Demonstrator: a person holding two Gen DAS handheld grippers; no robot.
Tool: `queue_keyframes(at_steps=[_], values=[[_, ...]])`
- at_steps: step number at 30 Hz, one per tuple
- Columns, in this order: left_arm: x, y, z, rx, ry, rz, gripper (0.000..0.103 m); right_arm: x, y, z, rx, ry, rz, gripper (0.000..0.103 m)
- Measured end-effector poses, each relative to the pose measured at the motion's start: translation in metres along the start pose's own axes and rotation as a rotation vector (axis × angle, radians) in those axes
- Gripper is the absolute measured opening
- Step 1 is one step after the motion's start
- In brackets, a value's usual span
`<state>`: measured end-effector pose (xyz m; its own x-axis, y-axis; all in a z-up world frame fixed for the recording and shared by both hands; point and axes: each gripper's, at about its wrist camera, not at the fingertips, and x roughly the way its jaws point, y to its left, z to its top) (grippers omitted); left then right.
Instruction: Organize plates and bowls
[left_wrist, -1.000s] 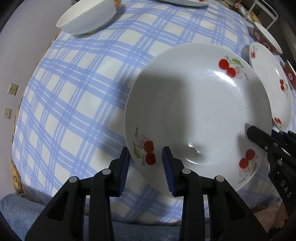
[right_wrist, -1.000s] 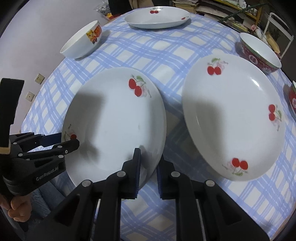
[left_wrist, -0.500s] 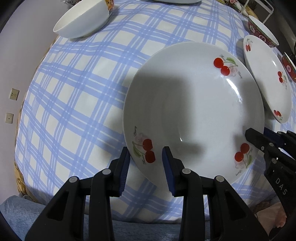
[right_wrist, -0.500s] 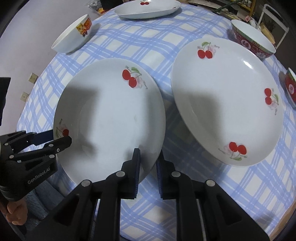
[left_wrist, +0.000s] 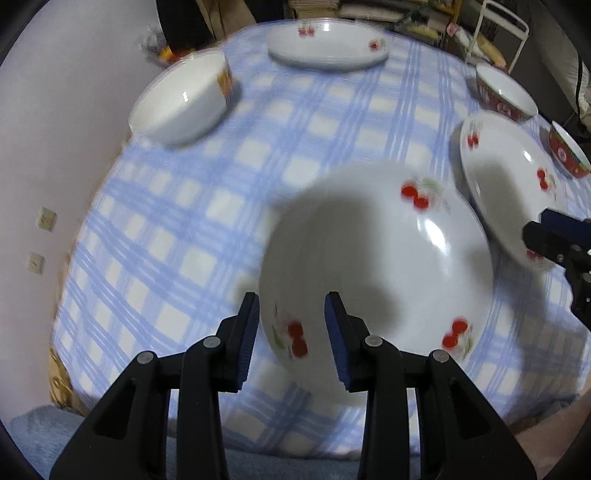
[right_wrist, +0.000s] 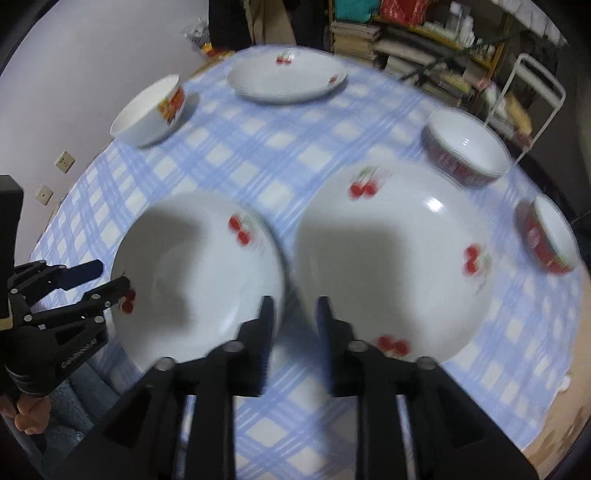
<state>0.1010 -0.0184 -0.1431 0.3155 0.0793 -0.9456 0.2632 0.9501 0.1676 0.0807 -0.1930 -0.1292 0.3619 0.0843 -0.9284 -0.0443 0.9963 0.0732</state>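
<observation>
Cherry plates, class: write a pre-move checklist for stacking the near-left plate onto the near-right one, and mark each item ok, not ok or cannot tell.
1. Left gripper open over the left plate rim, not gripping: ok.
2. Right gripper, which has just been opening, holds nothing: ok.
3. Right plate has nothing lying in it: ok.
4. Plates apart, not overlapping: cannot tell, the edges blur.
5. Red bowls clear of the right plate: ok.

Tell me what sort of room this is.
Probably a home dining area: a round table under a blue checked tablecloth, set with cherry-patterned plates and bowls, with cluttered shelves of books behind.
</observation>
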Motion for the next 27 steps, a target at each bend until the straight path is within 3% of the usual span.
queue_keyframes(at_steps=[5, 7, 11, 16, 19, 27], values=[[-0.009, -0.002, 0.022, -0.038, -0.041, 0.01, 0.038, -0.021, -0.025, 0.012, 0.008, -0.087, -0.09, 0.069], [-0.01, -0.005, 0.031, -0.034, -0.059, -0.007, 0.05, -0.025, -0.036, 0.018, 0.025, -0.103, -0.109, 0.075], [-0.018, -0.016, 0.05, 0.005, -0.11, 0.003, 0.063, -0.033, -0.061, 0.025, 0.037, -0.124, -0.142, 0.094], [-0.023, -0.027, 0.069, -0.029, -0.134, 0.017, 0.076, -0.041, -0.085, 0.027, 0.078, -0.161, -0.152, 0.102], [-0.024, -0.031, 0.077, -0.051, -0.138, 0.006, 0.077, -0.042, -0.099, 0.025, 0.111, -0.169, -0.119, 0.103], [-0.023, -0.05, 0.087, 0.007, -0.132, -0.046, 0.077, -0.038, -0.13, 0.014, 0.179, -0.173, -0.122, 0.103]])
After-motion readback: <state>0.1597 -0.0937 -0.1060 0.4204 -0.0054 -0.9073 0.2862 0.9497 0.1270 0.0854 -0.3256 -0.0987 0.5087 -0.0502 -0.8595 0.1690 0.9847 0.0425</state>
